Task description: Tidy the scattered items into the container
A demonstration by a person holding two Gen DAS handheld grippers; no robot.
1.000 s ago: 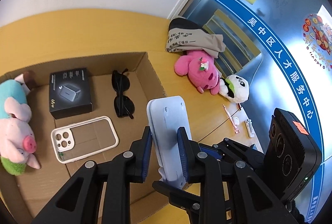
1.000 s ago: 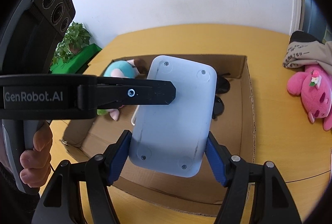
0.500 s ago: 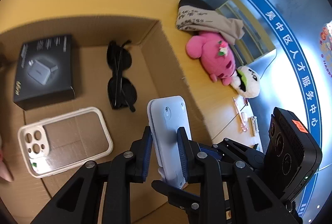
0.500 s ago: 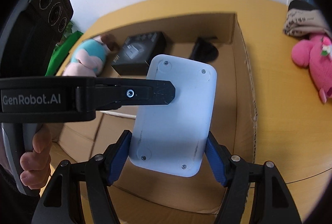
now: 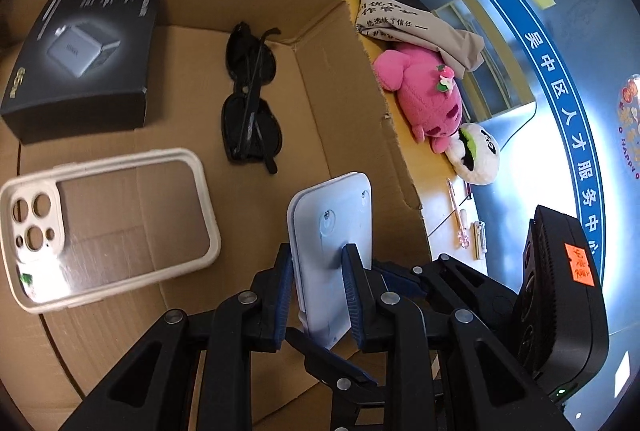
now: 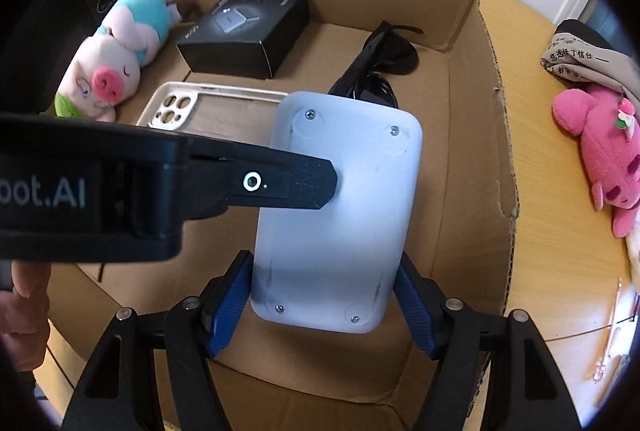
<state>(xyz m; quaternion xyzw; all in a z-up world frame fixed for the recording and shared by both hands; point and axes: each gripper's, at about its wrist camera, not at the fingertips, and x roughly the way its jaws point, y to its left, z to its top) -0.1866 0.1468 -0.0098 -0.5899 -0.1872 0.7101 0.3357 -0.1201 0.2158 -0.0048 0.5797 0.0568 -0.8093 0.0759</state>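
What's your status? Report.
Both tools, left and right, shut on white box. Over carton. Sunglasses and phone case lie below.

Both tools have carried the pale blue device (image 5: 330,231) down and forward over the cardboard box (image 5: 384,135), so the box floor now fills most of both views where the yellow worktop (image 6: 560,251) and white wall showed a second ago. In the left wrist view the black box (image 5: 80,59) has slid toward 10 o'clock, the sunglasses (image 5: 250,99) toward 12 and the phone case (image 5: 108,227) toward 9, all looming larger, while the pig plush has left that frame. In the right wrist view the pig plush (image 6: 120,51) now lies in the open at 10 o'clock.
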